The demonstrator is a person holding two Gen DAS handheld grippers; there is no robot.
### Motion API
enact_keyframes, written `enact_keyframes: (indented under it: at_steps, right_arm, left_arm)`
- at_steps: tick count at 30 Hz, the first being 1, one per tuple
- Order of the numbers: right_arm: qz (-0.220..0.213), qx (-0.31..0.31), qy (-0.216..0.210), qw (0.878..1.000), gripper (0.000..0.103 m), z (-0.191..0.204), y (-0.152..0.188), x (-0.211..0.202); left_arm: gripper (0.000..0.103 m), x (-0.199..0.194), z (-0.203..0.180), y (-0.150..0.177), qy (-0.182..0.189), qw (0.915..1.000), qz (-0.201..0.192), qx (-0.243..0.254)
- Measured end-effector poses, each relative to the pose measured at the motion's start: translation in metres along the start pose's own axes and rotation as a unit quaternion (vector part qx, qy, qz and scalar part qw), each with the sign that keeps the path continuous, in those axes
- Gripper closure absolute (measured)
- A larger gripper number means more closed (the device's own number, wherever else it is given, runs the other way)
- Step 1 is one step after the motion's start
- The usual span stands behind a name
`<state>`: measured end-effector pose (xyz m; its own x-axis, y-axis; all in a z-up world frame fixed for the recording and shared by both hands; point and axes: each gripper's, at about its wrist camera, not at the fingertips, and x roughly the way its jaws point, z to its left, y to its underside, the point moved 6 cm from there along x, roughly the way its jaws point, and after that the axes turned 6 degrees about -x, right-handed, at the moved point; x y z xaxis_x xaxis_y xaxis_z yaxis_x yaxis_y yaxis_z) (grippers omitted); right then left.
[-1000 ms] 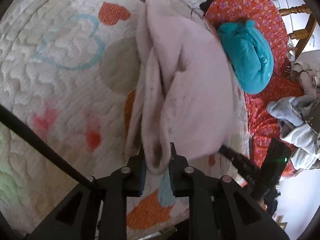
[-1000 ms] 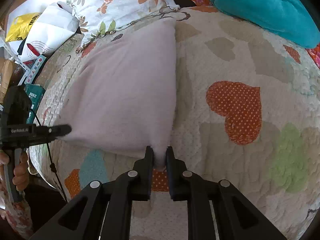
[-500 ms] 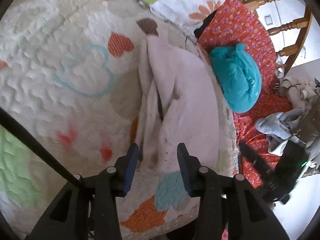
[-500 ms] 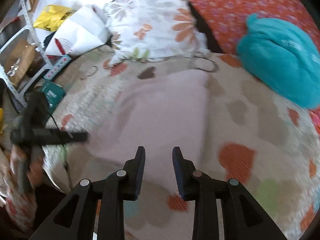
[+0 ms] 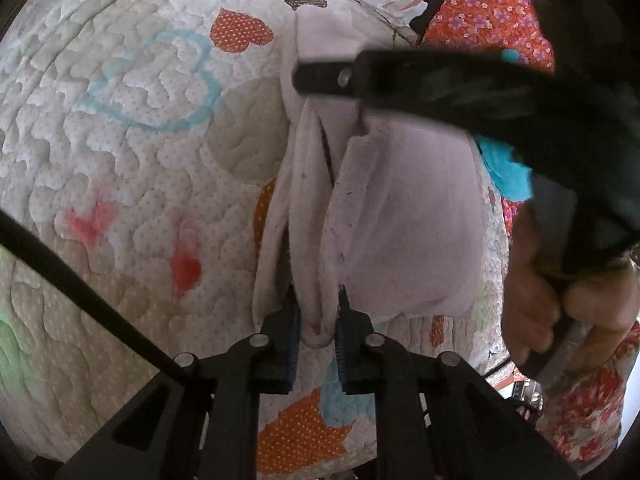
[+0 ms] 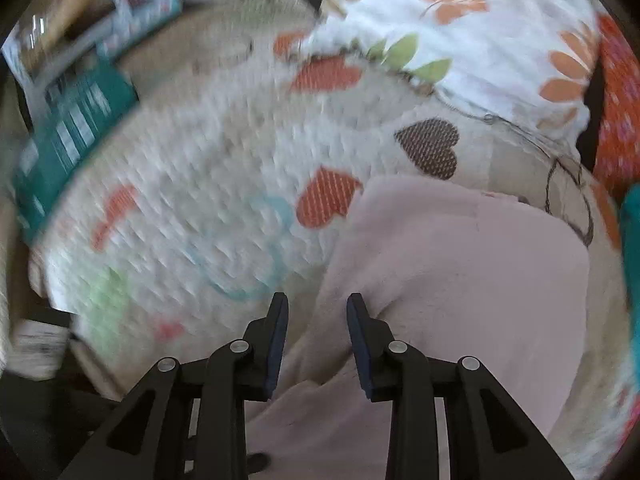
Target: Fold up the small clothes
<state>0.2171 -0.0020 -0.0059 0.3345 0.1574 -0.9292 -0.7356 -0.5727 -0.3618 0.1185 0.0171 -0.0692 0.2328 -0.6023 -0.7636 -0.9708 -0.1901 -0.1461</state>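
Note:
A pale pink garment point(image 5: 404, 216) lies folded on the heart-patterned quilt point(image 5: 132, 152). My left gripper point(image 5: 318, 312) is shut on its near folded edge. My right gripper point(image 6: 318, 312) is open, its jaws hovering over the left side of the same pink garment point(image 6: 460, 280) and holding nothing. In the left wrist view the right gripper point(image 5: 320, 78) reaches in from the right over the garment's far part, held by a hand point(image 5: 560, 296). That view is sharp; the right wrist view is blurred.
A floral pillow point(image 6: 460, 32) lies at the quilt's far edge. A teal cushion point(image 5: 504, 172) sits on an orange flowered cover point(image 5: 492, 12) to the right. A teal box point(image 6: 72, 128) and clutter lie beyond the quilt's left edge.
Both grippers let go of the garment half a second ago. Now my left gripper has closed on its near fold again, and my right gripper has swung left over the garment, still open.

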Motion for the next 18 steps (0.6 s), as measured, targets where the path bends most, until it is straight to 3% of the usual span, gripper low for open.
enact_keyframes:
  at_steps: [1,2,8,12,15,18]
  right_arm:
    - [0.01,-0.011,0.021,1.0,0.099,-0.001,0.002,0.004]
    - [0.014,-0.02,0.034,0.999,0.099,-0.002,-0.001,0.005]
    - [-0.028,0.038,0.013,0.999,0.103,-0.013,-0.038,0.002]
    - [-0.03,0.055,0.002,0.998,0.102,-0.013,-0.049,0.012]
    - [-0.066,0.09,-0.026,0.993,0.102,-0.025,-0.047,-0.009]
    - [-0.097,0.13,-0.025,0.986,0.1,-0.055,-0.032,-0.041]
  left_arm:
    - [0.089,0.0,0.0,0.001,0.001,1.0,0.001,-0.003]
    - [0.089,-0.001,0.002,0.004,0.002,1.0,0.002,-0.004]
    - [0.089,0.0,0.005,0.007,0.0,0.9999,0.007,-0.007]
    - [0.089,0.0,0.003,0.008,0.001,0.9999,0.009,-0.007]
    - [0.089,-0.001,0.0,0.005,0.009,0.9999,0.012,-0.006]
    - [0.085,-0.012,0.0,-0.002,0.027,0.9996,0.007,-0.003]
